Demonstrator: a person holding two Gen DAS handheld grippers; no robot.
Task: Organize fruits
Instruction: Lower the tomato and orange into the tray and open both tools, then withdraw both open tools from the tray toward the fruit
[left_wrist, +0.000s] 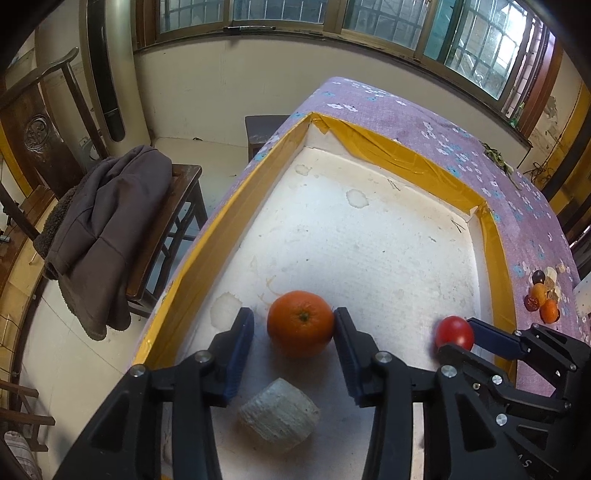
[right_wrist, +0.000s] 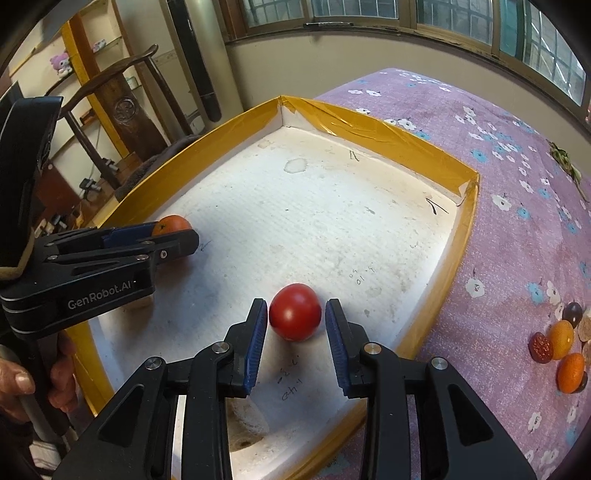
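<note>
A white foam tray (left_wrist: 369, 221) with a yellow taped rim lies on a purple flowered cloth. An orange (left_wrist: 300, 323) rests on the tray floor between the fingers of my left gripper (left_wrist: 293, 314). The right pad touches it and a gap shows at the left pad, so the gripper is open. In the right wrist view a red tomato (right_wrist: 295, 312) sits on the tray floor inside my right gripper (right_wrist: 296, 306), which is open with a narrow gap on each side. The tomato (left_wrist: 453, 332) and the right gripper (left_wrist: 458, 339) also show at the right of the left wrist view.
A lump of white foam (left_wrist: 279, 413) lies in the tray near the left gripper. Several small fruits (right_wrist: 561, 339) sit on the purple cloth (right_wrist: 517, 184) right of the tray. A wooden chair with a grey jacket (left_wrist: 99, 229) stands left of the table. A person's hand (right_wrist: 22, 384) holds the left gripper.
</note>
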